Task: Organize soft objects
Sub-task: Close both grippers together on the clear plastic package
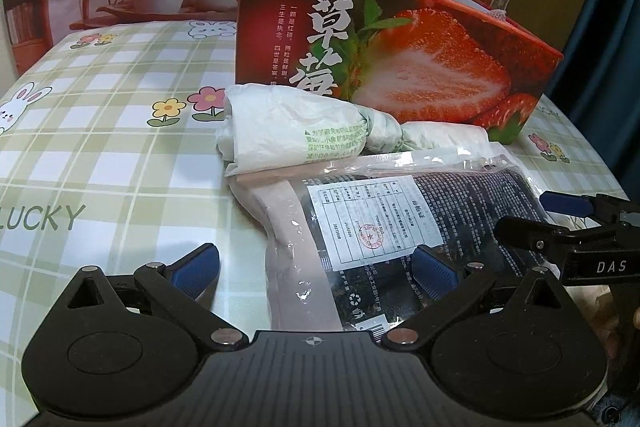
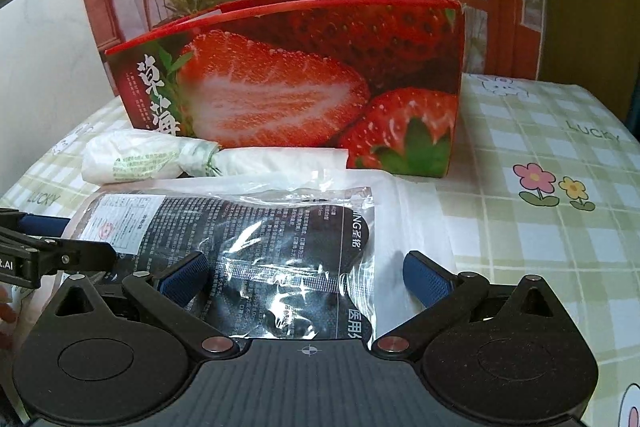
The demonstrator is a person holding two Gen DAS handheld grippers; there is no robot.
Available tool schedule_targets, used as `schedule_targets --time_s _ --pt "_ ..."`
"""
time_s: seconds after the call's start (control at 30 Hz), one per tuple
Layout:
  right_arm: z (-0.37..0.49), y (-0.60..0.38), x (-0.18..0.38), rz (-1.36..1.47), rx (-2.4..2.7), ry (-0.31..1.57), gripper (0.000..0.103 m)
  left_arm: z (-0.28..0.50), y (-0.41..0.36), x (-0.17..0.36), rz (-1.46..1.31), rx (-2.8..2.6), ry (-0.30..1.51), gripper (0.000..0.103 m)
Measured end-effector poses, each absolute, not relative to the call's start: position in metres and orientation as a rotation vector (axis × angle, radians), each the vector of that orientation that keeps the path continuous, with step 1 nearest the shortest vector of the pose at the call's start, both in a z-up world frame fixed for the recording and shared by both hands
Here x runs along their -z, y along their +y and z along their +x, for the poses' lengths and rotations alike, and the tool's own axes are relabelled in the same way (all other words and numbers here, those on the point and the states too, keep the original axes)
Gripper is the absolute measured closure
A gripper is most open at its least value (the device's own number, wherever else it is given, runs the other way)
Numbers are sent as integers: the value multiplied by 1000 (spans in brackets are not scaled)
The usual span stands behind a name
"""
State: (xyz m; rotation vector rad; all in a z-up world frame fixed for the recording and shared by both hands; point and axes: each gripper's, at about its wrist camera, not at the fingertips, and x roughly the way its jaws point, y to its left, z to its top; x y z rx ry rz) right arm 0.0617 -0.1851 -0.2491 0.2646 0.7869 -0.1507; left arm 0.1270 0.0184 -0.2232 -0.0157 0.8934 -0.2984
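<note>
From my left wrist view, the strawberry box [image 1: 400, 67] hides its own interior; the clear packet [image 1: 400, 239] runs under my claw body — small print on its label [image 1: 372, 219] unreadable.

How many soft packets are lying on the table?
2: a knotted white plastic bag against the strawberry box, and a clear sealed pouch in front of it. Others may be hidden inside the box.
</note>
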Motion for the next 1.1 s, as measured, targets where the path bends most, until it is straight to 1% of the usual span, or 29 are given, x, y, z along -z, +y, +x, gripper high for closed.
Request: schedule_targets --time_s 0.47,0.53,0.63,0.7,0.9,1.1 --pt "70 -186 249 316 198 844 0 137 20 221 -26 329 955 1" --pt "70 -186 248 313 196 855 0 136 23 220 -47 327 962 3" --pt "71 -188 245 298 172 874 0 135 26 217 -68 324 965 12" --pt "69 -190 244 293 168 870 0 135 29 215 -97 331 972 21" --pt "60 -201 231 278 201 820 0 131 31 213 -128 338 979 28" --pt "52 -215 230 243 235 825 1 127 29 214 -126 359 981 30"
